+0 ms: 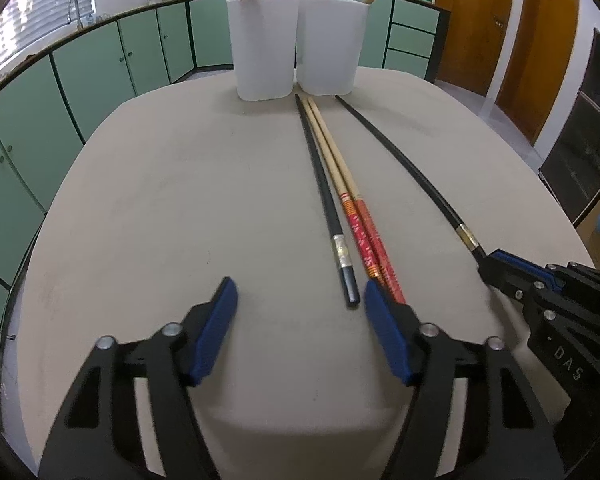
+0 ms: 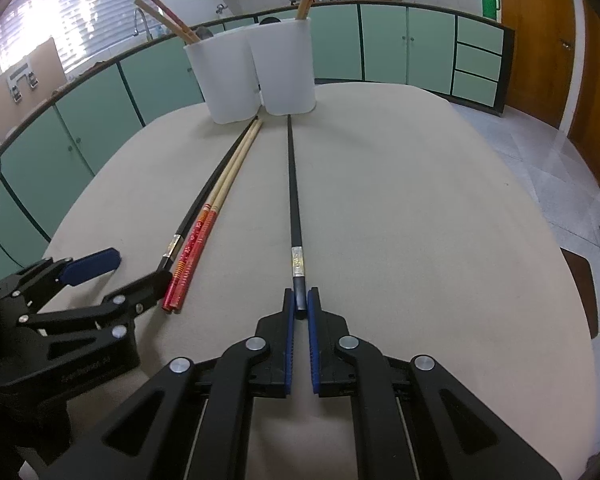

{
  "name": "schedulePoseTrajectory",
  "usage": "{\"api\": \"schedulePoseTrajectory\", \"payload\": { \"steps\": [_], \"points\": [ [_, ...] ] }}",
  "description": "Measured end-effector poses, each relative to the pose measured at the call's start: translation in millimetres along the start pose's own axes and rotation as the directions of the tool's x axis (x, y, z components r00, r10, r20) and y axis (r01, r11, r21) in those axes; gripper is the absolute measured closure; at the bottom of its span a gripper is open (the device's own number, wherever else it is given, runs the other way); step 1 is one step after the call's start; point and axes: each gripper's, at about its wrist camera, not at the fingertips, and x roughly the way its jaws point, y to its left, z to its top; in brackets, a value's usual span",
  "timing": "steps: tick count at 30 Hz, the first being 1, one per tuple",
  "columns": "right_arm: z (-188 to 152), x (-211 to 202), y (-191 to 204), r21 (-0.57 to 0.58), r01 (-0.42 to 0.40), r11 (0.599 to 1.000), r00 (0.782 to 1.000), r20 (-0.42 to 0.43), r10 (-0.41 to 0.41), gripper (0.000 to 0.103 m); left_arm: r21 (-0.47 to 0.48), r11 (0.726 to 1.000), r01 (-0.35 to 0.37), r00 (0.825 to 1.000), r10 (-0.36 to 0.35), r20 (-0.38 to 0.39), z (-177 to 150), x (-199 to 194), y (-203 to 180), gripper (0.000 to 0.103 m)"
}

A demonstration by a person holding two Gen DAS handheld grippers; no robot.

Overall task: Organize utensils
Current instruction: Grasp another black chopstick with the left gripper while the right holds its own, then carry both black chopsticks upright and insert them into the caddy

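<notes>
Two white cups stand at the far end of the beige table, each holding wooden chopsticks. On the table lie a black chopstick with a silver band and beside it a pair of wooden chopsticks with red ends. My left gripper is open, the black chopstick's near end just inside its right pad and not pressed. The red ends run under that finger. My right gripper is shut on the near end of a second black chopstick, which lies along the table toward the cups.
Green cabinets curve round behind the table, with a sink tap at the left. Wooden doors and a green flask are at the right. The table's right edge drops to a tiled floor.
</notes>
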Motion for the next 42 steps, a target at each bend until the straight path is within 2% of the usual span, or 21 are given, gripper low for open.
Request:
{"api": "schedulePoseTrajectory", "payload": {
  "steps": [3, 5, 8, 17, 23, 34, 42],
  "points": [
    [0, 0, -1, 0.004, -0.004, 1.0, 1.0, -0.001, 0.004, 0.096, 0.014, 1.0, 0.018, 1.0, -0.018, 0.008, 1, 0, -5, 0.06],
    [-1, 0, 0, 0.003, -0.003, 1.0, 1.0, -0.001, 0.003, 0.096, 0.022, 0.999, 0.034, 0.999, -0.034, 0.012, 0, -1, -8, 0.076],
    [0, 0, 0, 0.004, -0.004, 1.0, 1.0, -0.002, 0.004, 0.096, 0.033, 0.998, 0.056, 0.998, -0.057, 0.015, 0, -2, -13, 0.096],
    [-1, 0, 0, 0.001, -0.003, 1.0, 1.0, 0.001, 0.003, 0.096, -0.002, 0.998, 0.068, 0.997, -0.068, 0.022, -2, -4, -6, 0.096],
    [0, -5, 0, 0.001, 0.006, 1.0, 1.0, 0.013, -0.006, 0.097, 0.006, 0.998, 0.061, 0.997, -0.061, 0.046, -3, -20, -1, 0.097],
    [21, -41, 3, -0.014, 0.004, 1.0, 0.995, 0.095, -0.003, 0.097, 0.018, 0.998, 0.052, 0.988, -0.054, 0.147, 17, -67, 12, 0.097],
    [44, -69, 6, -0.018, -0.007, 1.0, 0.986, 0.166, 0.009, 0.097, 0.016, 0.998, 0.06, 0.969, -0.062, 0.24, 41, -98, 12, 0.097]
  ]
}}
